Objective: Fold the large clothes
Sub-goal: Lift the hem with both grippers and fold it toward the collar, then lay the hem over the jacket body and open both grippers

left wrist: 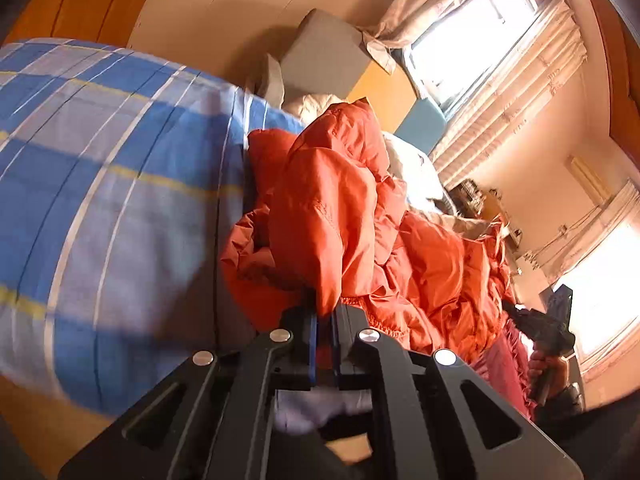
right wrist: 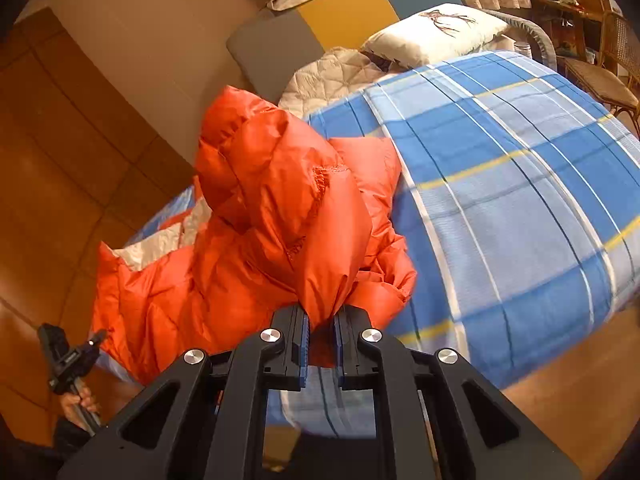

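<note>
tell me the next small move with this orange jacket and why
Probably draw both hands apart and lift. The left gripper and right gripper each pinch a fold of the orange jacket, which lies bunched in a heap on the bed, so it needs spreading flat before any fold.

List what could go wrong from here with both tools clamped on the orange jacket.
1. Each tool, left and right, pinches only a small bunch of the slippery orange jacket; it may slip out when lifted.
2. The jacket sits near the edge of the plaid bed, so a dropped part could slide to the floor.
</note>
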The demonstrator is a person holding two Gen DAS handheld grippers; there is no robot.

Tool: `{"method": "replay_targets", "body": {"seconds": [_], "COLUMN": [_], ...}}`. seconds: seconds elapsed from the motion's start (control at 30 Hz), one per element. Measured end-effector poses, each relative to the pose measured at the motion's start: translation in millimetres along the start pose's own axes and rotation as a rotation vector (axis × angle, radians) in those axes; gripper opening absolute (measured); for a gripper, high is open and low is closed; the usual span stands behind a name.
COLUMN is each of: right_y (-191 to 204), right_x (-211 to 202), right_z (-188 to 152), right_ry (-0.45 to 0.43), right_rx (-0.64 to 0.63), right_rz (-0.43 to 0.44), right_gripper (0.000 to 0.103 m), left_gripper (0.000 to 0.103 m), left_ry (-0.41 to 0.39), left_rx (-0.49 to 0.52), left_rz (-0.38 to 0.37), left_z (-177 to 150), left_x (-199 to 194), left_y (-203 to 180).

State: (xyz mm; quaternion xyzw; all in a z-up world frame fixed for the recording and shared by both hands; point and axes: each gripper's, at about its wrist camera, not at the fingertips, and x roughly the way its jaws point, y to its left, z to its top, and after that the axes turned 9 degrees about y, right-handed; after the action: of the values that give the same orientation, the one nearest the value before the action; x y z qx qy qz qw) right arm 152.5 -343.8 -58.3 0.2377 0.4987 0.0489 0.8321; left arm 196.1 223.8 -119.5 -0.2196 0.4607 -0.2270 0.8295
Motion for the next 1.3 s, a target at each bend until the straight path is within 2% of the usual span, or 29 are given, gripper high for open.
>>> {"method": "replay_targets", "body": {"seconds": [0.07, 0.1, 0.13, 0.2, 0.23, 0.27, 0.37, 0.5, 0.57, 0.6, 0.63, 0.67, 0.7, 0.73, 0.77, 0.83, 0.93, 1.1, 1.17, 1.3], "right_y": [-1, -1, -1, 4, 8, 11, 27, 46, 51, 52, 53, 53, 54, 54, 54, 55, 57, 63, 65, 63], "right_x": [-3, -3, -3, -6, -6, -7, 1, 32, 48, 55, 60, 65, 67, 70, 70, 64, 45, 10, 5, 20], "right_z": [-10, -11, -11, -6, -2, 2, 23, 55, 69, 73, 76, 79, 78, 79, 78, 74, 71, 84, 95, 126], "right_ry": [0.011, 0.009, 0.003, -0.042, -0.071, -0.099, -0.132, -0.087, -0.039, -0.026, -0.007, 0.013, 0.027, 0.041, 0.042, 0.02, -0.041, -0.151, -0.186, -0.22], "right_rx": [-0.024, -0.031, -0.043, -0.074, -0.088, -0.103, -0.177, -0.287, -0.324, -0.339, -0.35, -0.356, -0.359, -0.363, -0.364, -0.358, -0.336, -0.308, -0.289, -0.23], "right_rz": [-0.043, -0.059, -0.08, -0.159, -0.179, -0.202, -0.224, -0.26, -0.24, -0.257, -0.254, -0.241, -0.244, -0.255, -0.256, -0.268, -0.28, -0.28, -0.286, -0.298], "right_gripper": [0.01, 0.014, 0.02, 0.043, 0.063, 0.071, 0.072, 0.076, 0.076, 0.076, 0.076, 0.066, 0.056, 0.034, 0.022, 0.011, 0.004, 0.003, 0.003, 0.002], "left_gripper": [0.008, 0.017, 0.04, 0.065, 0.067, 0.068, 0.071, 0.071, 0.069, 0.063, 0.047, 0.04, 0.026, 0.015, 0.012, 0.006, 0.005, 0.005, 0.005, 0.005], "left_ry": [0.018, 0.012, 0.002, -0.038, -0.058, -0.054, -0.051, -0.031, -0.009, -0.003, 0.016, 0.021, 0.021, 0.023, 0.017, 0.0, -0.062, -0.165, -0.192, -0.217], "left_rx": [0.014, 0.023, 0.042, 0.067, 0.089, 0.114, 0.201, 0.261, 0.274, 0.272, 0.28, 0.292, 0.3, 0.304, 0.318, 0.339, 0.32, 0.302, 0.286, 0.247], "left_rz": [0.026, 0.065, 0.118, 0.143, 0.176, 0.184, 0.219, 0.224, 0.217, 0.219, 0.201, 0.202, 0.213, 0.21, 0.214, 0.236, 0.215, 0.198, 0.191, 0.226], "left_z": [-10, -13, -14, -11, -6, 1, 20, 43, 53, 56, 60, 61, 61, 60, 59, 59, 60, 72, 84, 114], "left_x": [-3, -5, -7, -12, -14, -12, -3, 16, 29, 32, 38, 41, 42, 42, 42, 39, 19, -18, -23, -12], "left_y": [-1, -3, -6, -8, -10, -11, -21, -27, -25, -26, -25, -26, -28, -30, -32, -37, -41, -49, -49, -46]}}
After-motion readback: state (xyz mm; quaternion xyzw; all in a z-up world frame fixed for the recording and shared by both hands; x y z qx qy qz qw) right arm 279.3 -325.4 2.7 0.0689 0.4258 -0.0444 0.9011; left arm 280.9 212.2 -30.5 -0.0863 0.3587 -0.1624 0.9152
